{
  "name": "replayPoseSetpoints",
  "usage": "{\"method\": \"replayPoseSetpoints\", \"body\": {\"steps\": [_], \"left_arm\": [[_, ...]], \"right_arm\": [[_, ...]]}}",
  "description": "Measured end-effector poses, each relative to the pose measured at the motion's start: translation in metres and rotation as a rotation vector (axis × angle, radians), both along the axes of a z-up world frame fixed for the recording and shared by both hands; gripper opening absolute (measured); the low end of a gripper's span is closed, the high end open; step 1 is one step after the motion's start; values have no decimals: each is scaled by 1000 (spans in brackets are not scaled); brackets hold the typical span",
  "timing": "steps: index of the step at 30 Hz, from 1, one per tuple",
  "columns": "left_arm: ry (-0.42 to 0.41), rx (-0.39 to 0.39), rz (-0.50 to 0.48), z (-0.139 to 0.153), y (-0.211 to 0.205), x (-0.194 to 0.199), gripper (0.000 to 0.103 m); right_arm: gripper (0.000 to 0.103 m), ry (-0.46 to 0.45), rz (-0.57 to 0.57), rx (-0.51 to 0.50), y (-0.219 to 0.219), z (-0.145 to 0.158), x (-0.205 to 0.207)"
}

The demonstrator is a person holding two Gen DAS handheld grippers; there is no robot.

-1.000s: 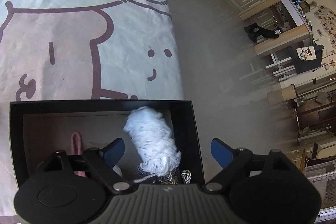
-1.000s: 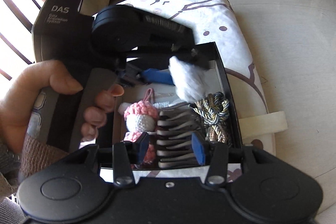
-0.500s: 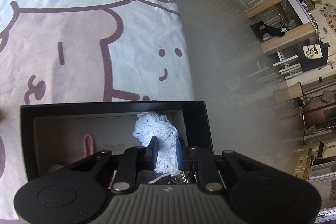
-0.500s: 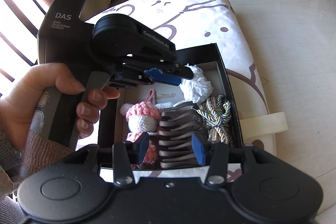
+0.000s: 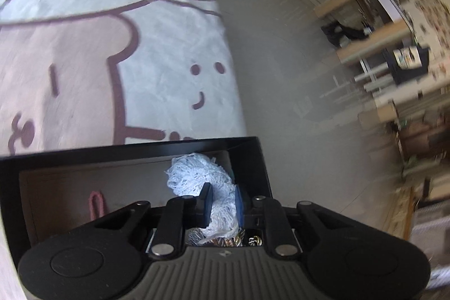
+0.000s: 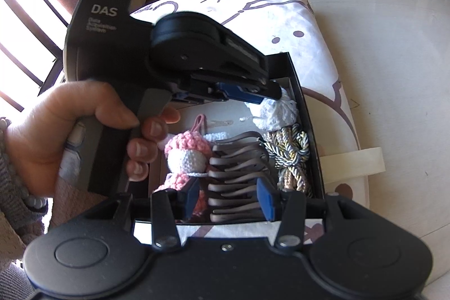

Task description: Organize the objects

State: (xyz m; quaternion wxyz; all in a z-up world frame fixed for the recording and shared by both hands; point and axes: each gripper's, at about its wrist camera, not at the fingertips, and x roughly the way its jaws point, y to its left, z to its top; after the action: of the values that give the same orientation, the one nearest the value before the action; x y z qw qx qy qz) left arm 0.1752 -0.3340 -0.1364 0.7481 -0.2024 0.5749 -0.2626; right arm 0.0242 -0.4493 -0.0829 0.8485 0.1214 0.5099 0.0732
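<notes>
Left gripper (image 5: 222, 204) pinches the white yarn bundle (image 5: 197, 176) inside the black box (image 5: 261, 167). Right gripper (image 6: 229, 197) partly spread above grey strips (image 6: 236, 173), gripping nothing.

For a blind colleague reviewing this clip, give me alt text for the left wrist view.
The left gripper is shut on a white crocheted bundle in the right end of a black box, which rests on a cartoon-print cushion.
</notes>
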Motion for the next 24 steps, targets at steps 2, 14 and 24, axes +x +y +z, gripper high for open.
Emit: {"method": "replayPoseSetpoints", "body": {"steps": [2,14,24], "left_arm": [[48,-11,76,-2,12,5,26],[107,-50,109,-15,6,8,45],[-311,224,-277,10,-56,-25,37]], "right_arm": [[47,-2,-3,3,-1,0,-1],[47,5,-10,14,-5,-4,-1],[47,8,-6,14,-6,-7,-1]]}}
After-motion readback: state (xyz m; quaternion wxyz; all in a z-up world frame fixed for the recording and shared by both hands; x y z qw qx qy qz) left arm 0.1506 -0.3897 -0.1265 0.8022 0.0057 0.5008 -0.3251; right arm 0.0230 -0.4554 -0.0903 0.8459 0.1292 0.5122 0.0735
